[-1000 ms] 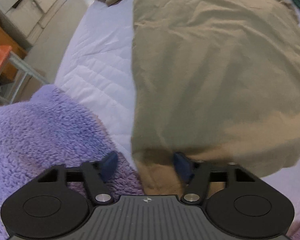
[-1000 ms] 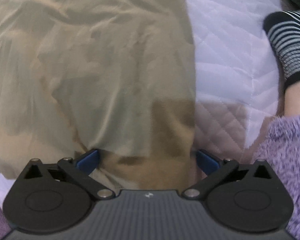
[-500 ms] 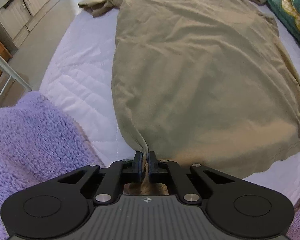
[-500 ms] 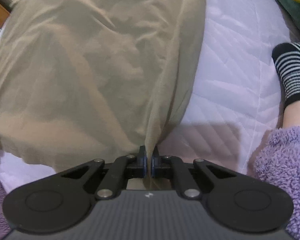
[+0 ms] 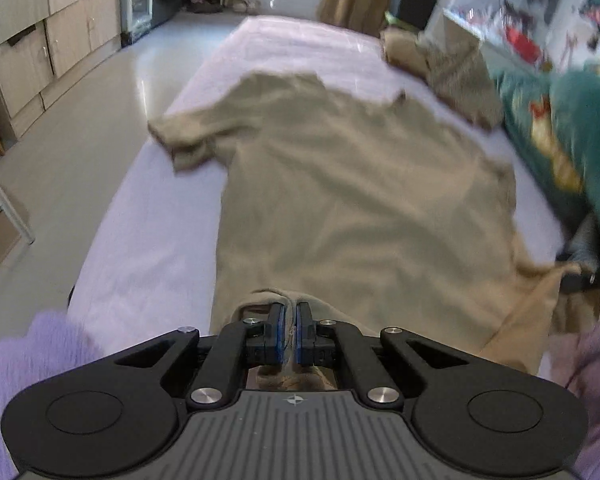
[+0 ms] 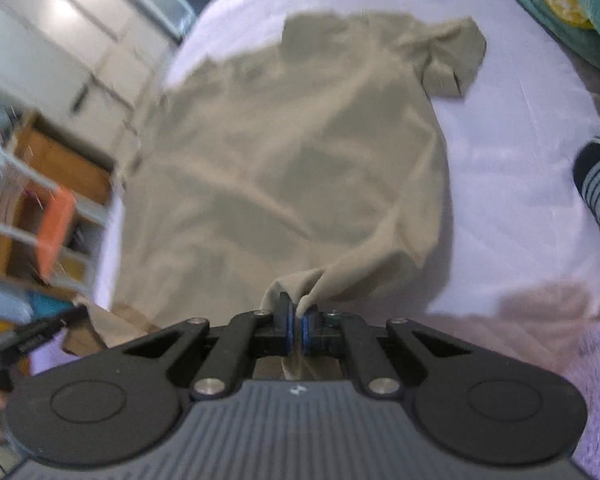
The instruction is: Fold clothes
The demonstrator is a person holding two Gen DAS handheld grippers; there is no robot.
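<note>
shirt [image 5: 364, 200] lies lengthwise, collar far, hem pinched by both grippers.

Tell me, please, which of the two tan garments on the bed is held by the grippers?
The spread-out tan T-shirt: left gripper and right gripper pinch its near hem. The crumpled tan garment lies untouched.

Each view looks forward from just behind its own gripper, close over the near hem of the khaki shirt [image 5: 352, 200] and down the length of the bed [image 5: 152, 264]. The left wrist view sits low, facing toward the far end of the room; the right wrist view tilts more steeply downward. Both share the shirt and the lavender bed.
</note>
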